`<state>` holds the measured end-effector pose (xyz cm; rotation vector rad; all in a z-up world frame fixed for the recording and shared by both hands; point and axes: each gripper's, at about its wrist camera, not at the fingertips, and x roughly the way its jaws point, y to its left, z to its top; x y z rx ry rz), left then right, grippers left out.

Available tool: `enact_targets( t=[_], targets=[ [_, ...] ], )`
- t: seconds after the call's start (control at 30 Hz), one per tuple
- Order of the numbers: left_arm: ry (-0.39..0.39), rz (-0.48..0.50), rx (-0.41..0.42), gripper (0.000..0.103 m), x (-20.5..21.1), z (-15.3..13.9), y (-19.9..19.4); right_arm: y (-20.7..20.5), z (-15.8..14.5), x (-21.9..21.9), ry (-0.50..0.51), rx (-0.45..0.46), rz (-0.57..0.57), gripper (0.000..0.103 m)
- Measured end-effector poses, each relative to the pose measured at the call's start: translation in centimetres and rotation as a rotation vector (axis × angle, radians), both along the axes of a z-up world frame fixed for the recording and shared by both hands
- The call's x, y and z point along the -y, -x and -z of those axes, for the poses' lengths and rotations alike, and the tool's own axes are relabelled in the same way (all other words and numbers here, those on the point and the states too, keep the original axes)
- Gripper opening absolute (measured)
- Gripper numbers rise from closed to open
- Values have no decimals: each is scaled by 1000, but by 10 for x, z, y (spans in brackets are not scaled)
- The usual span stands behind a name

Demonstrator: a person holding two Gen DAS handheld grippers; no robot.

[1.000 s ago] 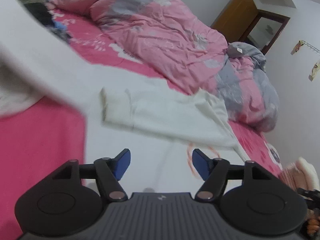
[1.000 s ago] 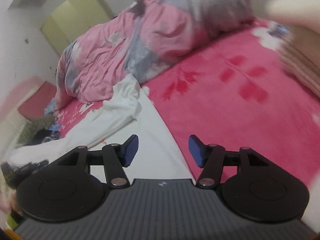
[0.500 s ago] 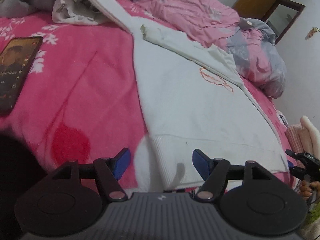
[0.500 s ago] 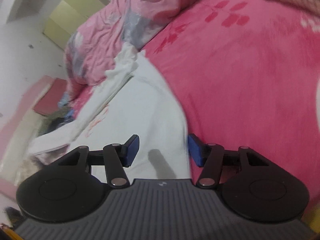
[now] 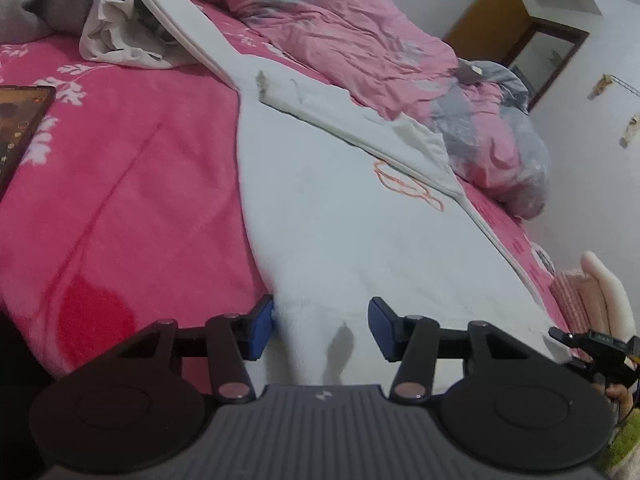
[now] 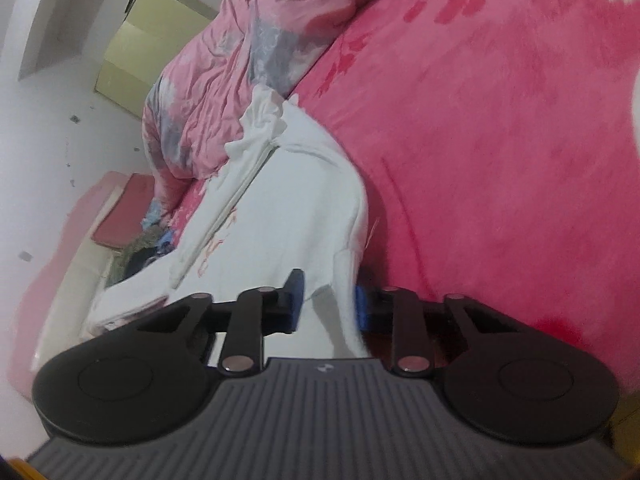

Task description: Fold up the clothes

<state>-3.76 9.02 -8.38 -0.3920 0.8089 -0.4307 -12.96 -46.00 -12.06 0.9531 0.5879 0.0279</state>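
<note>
A white sweatshirt (image 5: pixel 360 216) with an orange line drawing lies flat on the pink bed sheet (image 5: pixel 120 200), one sleeve folded across its chest. My left gripper (image 5: pixel 322 326) is open at the near hem, its left pad at the garment's side edge and hem cloth between the fingers. In the right wrist view the same sweatshirt (image 6: pixel 288 208) stretches away. My right gripper (image 6: pixel 329 302) straddles the hem corner, jaws narrowed but still apart, so open. The right gripper (image 5: pixel 592 344) also shows at the left wrist view's right edge.
A crumpled pink and grey duvet (image 5: pixel 360 40) lies behind the sweatshirt. A phone (image 5: pixel 20 120) rests on the sheet at far left, with a heap of clothes (image 5: pixel 116 28) beyond it. Folded items (image 5: pixel 600 300) sit at the right. A wooden door (image 5: pixel 492 28) stands behind.
Both grippers dropped from over the garment to its near hem. Their jaws have narrowed around the hem cloth, the right more than the left.
</note>
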Motion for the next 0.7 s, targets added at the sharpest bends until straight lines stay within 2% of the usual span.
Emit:
enact_targets(
  t=[0.07, 0.33, 0.37, 0.43, 0.5, 0.7],
  targets=[
    [7, -2, -1, 46, 0, 3, -1, 5, 2, -3, -15, -9, -19, 14],
    [30, -13, -1, 46, 2, 14, -4, -10, 11, -3, -44, 10, 0, 6],
    [21, -23, 3, 43, 3, 14, -3, -13, 12, -4, -44, 12, 0, 5],
    [2, -42, 12, 31, 5, 13, 0, -15, 11, -6, -32, 15, 4, 5],
    [22, -52, 4, 14, 4, 13, 2, -11, 7, -9, -15, 23, 14, 4],
    [134, -51, 2, 10, -10, -4, 11, 10, -19, -22, 31, 88, 23, 3]
  ],
)
